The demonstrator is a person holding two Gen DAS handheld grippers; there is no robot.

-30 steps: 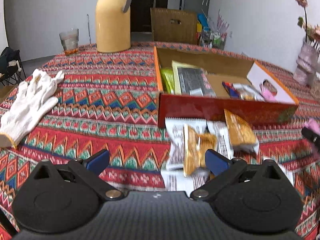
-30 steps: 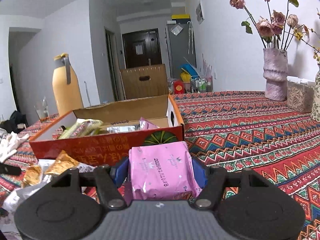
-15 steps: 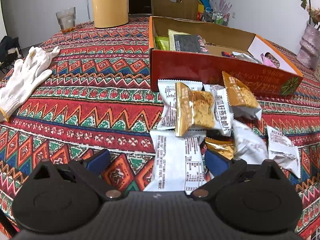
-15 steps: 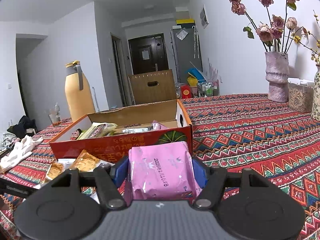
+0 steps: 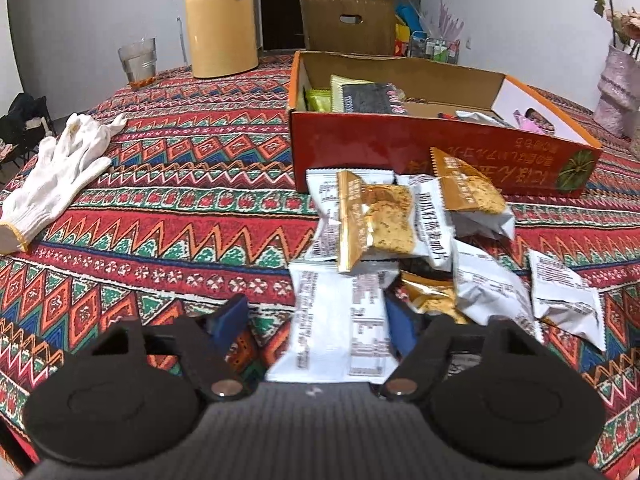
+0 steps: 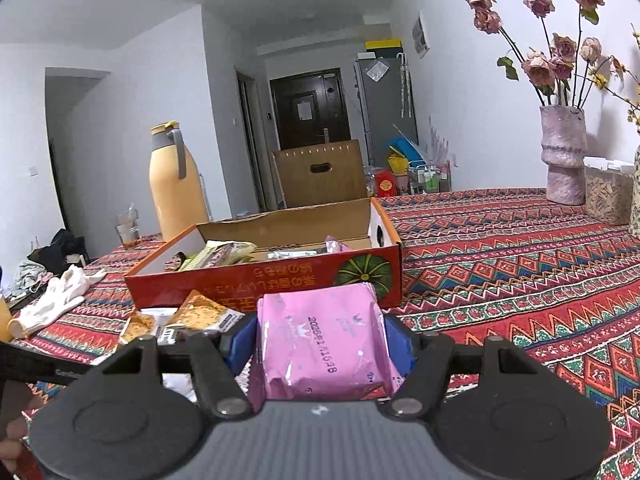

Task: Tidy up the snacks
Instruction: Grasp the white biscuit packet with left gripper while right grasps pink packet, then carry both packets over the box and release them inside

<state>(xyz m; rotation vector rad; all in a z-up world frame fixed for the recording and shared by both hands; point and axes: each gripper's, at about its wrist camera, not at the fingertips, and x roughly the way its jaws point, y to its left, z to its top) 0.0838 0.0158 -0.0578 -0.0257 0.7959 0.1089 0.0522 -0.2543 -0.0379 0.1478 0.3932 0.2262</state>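
Observation:
In the left wrist view a pile of gold and white snack packets [image 5: 384,220] lies on the patterned tablecloth in front of the red open box [image 5: 400,152]. My left gripper [image 5: 316,322] is low over the near end of the pile. Its jaws are closing around a white printed packet [image 5: 340,320]. The right pad touches the packet and the left pad stands clear of it. My right gripper [image 6: 320,336] is shut on a pink packet [image 6: 324,344], held just before the red box [image 6: 256,280], which holds several snacks.
White gloves [image 5: 60,168] lie at the left. A yellow jug [image 5: 222,20] and a glass [image 5: 138,62] stand at the far side. A vase of flowers [image 6: 562,160] and a container stand at the right. A hand [image 6: 12,432] shows at the lower left.
My left gripper came down and forward onto the snack pile, and its jaws narrowed around the white packet. The right gripper shifted slightly sideways, still holding the pink packet.

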